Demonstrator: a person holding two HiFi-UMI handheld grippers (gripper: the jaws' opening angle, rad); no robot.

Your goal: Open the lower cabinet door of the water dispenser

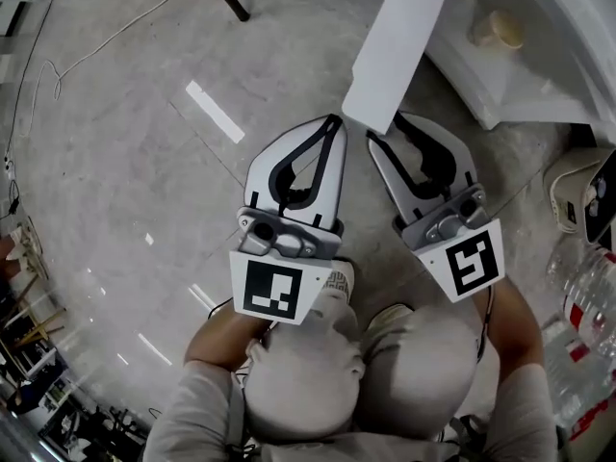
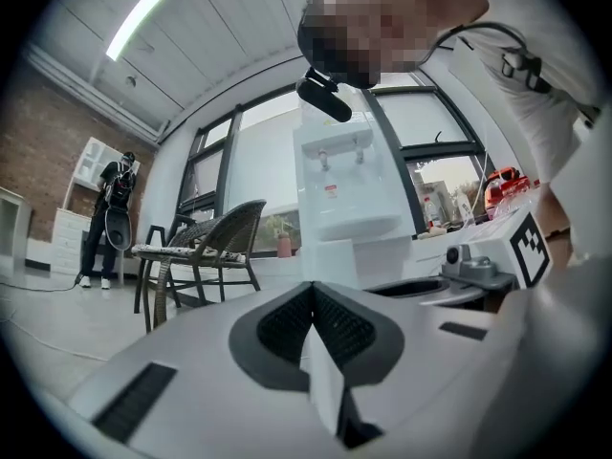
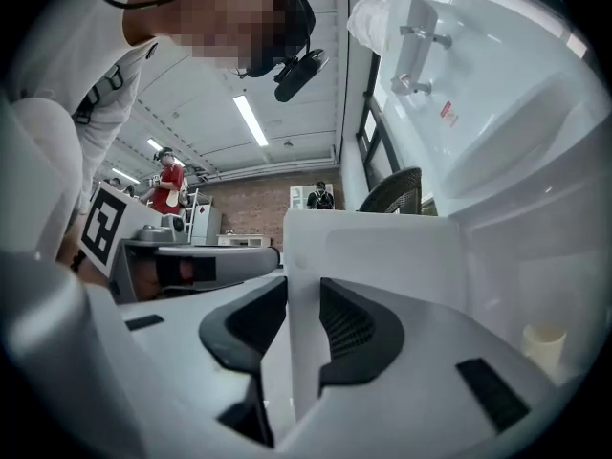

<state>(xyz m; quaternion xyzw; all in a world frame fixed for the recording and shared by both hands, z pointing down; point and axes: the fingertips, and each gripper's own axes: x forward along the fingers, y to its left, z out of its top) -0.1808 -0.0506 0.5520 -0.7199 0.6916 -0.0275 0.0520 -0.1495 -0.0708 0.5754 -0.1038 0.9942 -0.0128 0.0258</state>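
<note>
Already the flat white lower cabinet door (image 1: pixel 399 37) of the white water dispenser (image 3: pixel 449 113) stands swung well out. It runs from the top centre of the head view down to the grippers, and the open compartment shows at upper right. To finish well, I judge, the pull should follow the door's arc around its hinge, not a straight line. The grip should stay square on the free edge so the thin panel neither twists nor slips, and the swing should stop before the hinge binds. The right gripper (image 1: pixel 385 126) is clamped on that free edge, the panel standing between its dark pads. The left gripper (image 1: pixel 335 121), just beside it at centre frame, has its jaws pressed together on nothing. Both point level, away from the person, with marker cubes facing up and forearms bent in at the bottom of the frame.
</note>
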